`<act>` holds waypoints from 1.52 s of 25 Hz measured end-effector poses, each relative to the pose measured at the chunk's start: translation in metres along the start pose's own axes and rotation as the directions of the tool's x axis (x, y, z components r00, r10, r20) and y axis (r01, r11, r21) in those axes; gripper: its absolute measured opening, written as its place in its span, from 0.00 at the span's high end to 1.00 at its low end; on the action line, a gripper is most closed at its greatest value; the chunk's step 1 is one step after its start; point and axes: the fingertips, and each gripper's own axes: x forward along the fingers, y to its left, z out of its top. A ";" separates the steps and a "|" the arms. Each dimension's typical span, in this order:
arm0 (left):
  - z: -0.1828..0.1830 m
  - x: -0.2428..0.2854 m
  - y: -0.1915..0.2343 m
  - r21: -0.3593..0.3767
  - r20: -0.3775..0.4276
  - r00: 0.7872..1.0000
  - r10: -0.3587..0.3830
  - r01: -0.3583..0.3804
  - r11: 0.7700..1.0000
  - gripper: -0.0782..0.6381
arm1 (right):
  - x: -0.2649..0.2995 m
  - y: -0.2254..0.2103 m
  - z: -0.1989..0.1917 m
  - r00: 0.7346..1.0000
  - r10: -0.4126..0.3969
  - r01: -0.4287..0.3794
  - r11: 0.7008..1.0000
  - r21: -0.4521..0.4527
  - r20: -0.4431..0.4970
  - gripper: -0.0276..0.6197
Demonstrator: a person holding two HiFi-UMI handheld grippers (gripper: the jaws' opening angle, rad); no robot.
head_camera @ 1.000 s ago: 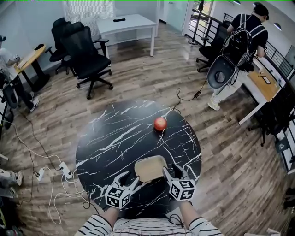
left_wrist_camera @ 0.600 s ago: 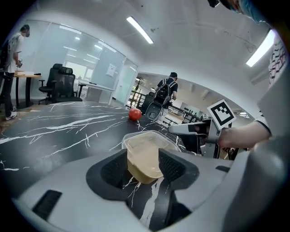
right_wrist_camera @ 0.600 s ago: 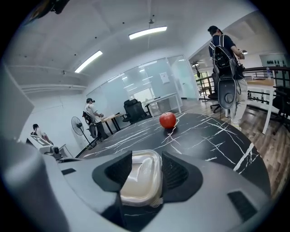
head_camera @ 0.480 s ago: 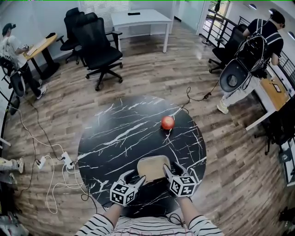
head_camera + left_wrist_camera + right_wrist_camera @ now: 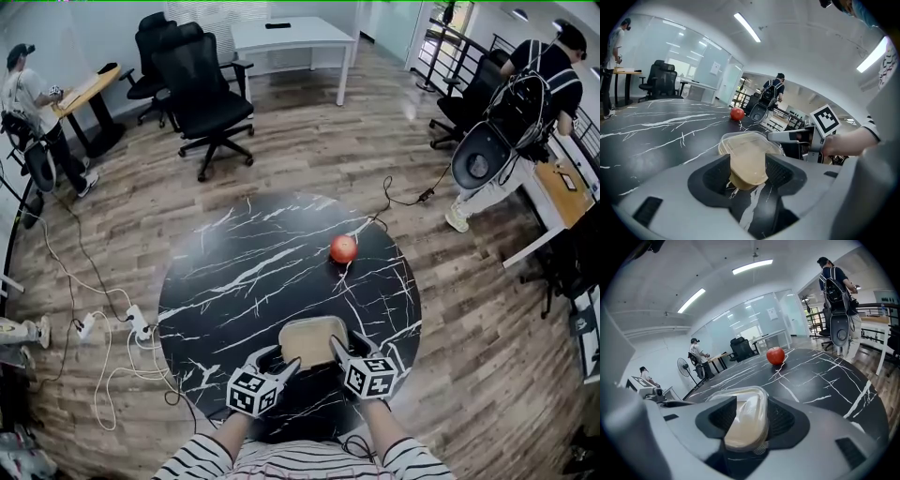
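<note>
both the left gripper (image 5: 265,379) and right gripper (image 5: 353,360) are clamped on the tan box (image 5: 308,339) at bottom center, apple (image 5: 343,248) sits mid-frame on the table (image 5: 225,281).

The container (image 5: 310,339) has risen slightly between the left claw (image 5: 279,362) and right claw (image 5: 345,347).

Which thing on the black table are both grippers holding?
The beige lidded container at the near edge: left gripper and right gripper each clamp a corner. The red fruit lies untouched farther back.
</note>
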 end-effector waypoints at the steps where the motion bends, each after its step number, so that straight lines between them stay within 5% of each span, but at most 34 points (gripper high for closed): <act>1: 0.000 0.000 0.000 0.000 0.001 1.000 0.005 -0.005 1.000 0.60 | 0.000 0.000 -0.001 1.000 0.000 0.000 1.000 0.001 -0.003 0.63; 18: 0.010 -0.006 0.005 -0.031 0.034 0.999 0.008 -0.007 0.999 0.59 | -0.004 0.011 0.007 0.999 0.023 -0.024 0.999 0.028 0.027 0.63; 38: 0.036 -0.055 0.003 0.019 0.074 0.994 -0.083 0.082 0.996 0.59 | -0.043 0.058 0.023 0.985 -0.039 0.017 0.991 0.132 0.170 0.63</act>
